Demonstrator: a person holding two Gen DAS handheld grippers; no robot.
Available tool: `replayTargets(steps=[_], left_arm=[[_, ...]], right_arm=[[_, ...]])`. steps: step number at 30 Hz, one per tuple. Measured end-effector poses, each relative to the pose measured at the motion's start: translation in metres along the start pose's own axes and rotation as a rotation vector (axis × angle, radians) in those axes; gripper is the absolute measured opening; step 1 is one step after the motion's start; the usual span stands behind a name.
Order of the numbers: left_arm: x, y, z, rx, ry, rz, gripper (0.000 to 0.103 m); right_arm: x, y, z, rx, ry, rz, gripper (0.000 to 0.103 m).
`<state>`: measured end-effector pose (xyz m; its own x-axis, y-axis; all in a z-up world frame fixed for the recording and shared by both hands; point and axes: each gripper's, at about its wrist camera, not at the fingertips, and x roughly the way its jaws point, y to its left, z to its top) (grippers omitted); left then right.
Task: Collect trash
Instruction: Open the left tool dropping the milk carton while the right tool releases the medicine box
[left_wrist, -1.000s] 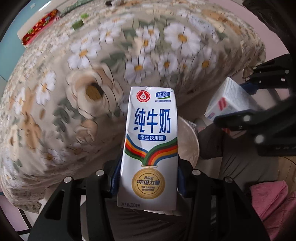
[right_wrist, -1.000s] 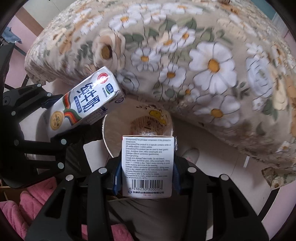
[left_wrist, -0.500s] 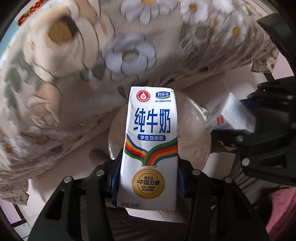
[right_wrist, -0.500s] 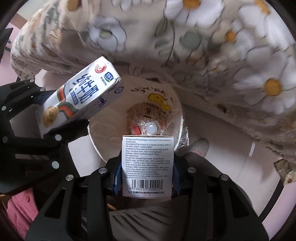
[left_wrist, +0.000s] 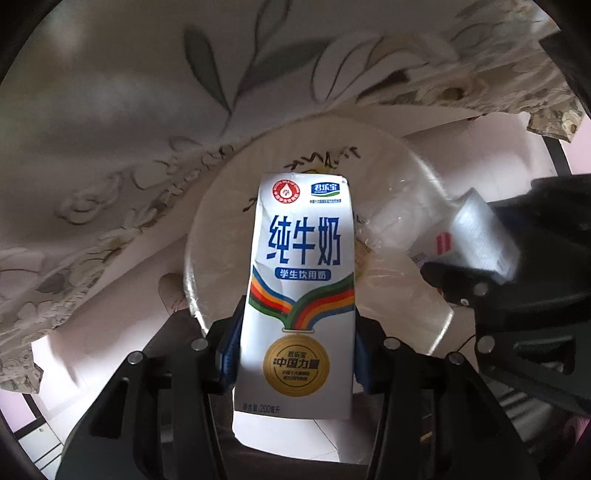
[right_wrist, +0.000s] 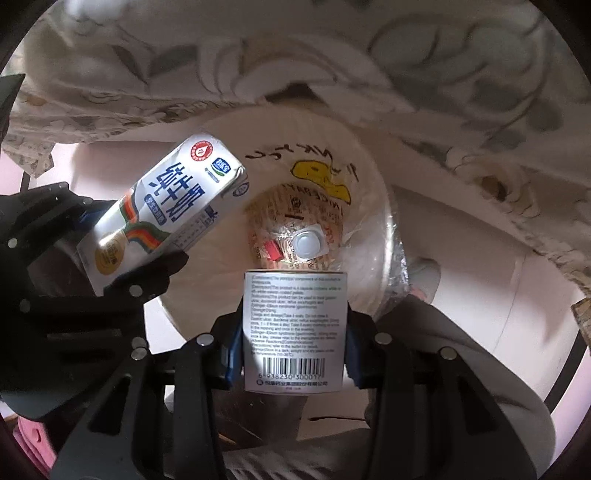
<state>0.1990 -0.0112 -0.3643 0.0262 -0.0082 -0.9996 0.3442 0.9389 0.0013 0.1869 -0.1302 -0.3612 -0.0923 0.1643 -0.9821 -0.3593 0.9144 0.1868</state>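
Both cartons now hang over the round white bin (right_wrist: 373, 206); my left hand-held gripper (left_wrist: 295, 354) clamps the light, crushable white milk carton (left_wrist: 301, 288) low, my right hand-held gripper (right_wrist: 293, 350) the stiff white medicine box (right_wrist: 293, 328).

One milk carton (left_wrist: 301, 295), one medicine box (right_wrist: 294, 328), one bin (right_wrist: 369, 206)

Left gripper (left_wrist: 297, 350) clamped tight; right gripper (right_wrist: 293, 347) likewise, close alongside.

I am seeing a pale floor (right_wrist: 480, 295) carrying a round lined trash bin (right_wrist: 369, 206), with a floral tablecloth (right_wrist: 258, 55) hanging beside it.
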Motion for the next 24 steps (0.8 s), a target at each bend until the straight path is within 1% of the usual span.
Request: replayTargets(steps=[3, 6, 9, 14, 18, 22, 24], left_arm=[[0.014, 0.000, 0.003, -0.015, 0.018, -0.001, 0.050], [0.033, 0.002, 0.004, -0.048, 0.055, -0.024, 0.050], [0.047, 0.004, 0.006, -0.064, 0.067, -0.032, 0.051], [0.073, 0.008, 0.007, -0.088, 0.123, -0.075, 0.051], [0.084, 0.006, 0.011, -0.080, 0.124, -0.042, 0.051], [0.092, 0.009, 0.015, -0.105, 0.142, -0.035, 0.051], [0.094, 0.008, 0.013, -0.107, 0.155, -0.029, 0.056]], right_arm=[[0.010, -0.001, 0.003, 0.005, 0.007, -0.011, 0.044], [0.023, -0.005, 0.006, 0.022, 0.021, -0.002, 0.044], [0.035, -0.007, 0.009, 0.022, 0.029, -0.012, 0.044], [0.053, -0.010, 0.011, -0.004, 0.049, -0.060, 0.044], [0.064, -0.013, 0.014, -0.011, 0.051, -0.067, 0.044], [0.070, -0.012, 0.017, -0.025, 0.043, -0.089, 0.045], [0.071, -0.012, 0.016, -0.031, 0.050, -0.099, 0.045]])
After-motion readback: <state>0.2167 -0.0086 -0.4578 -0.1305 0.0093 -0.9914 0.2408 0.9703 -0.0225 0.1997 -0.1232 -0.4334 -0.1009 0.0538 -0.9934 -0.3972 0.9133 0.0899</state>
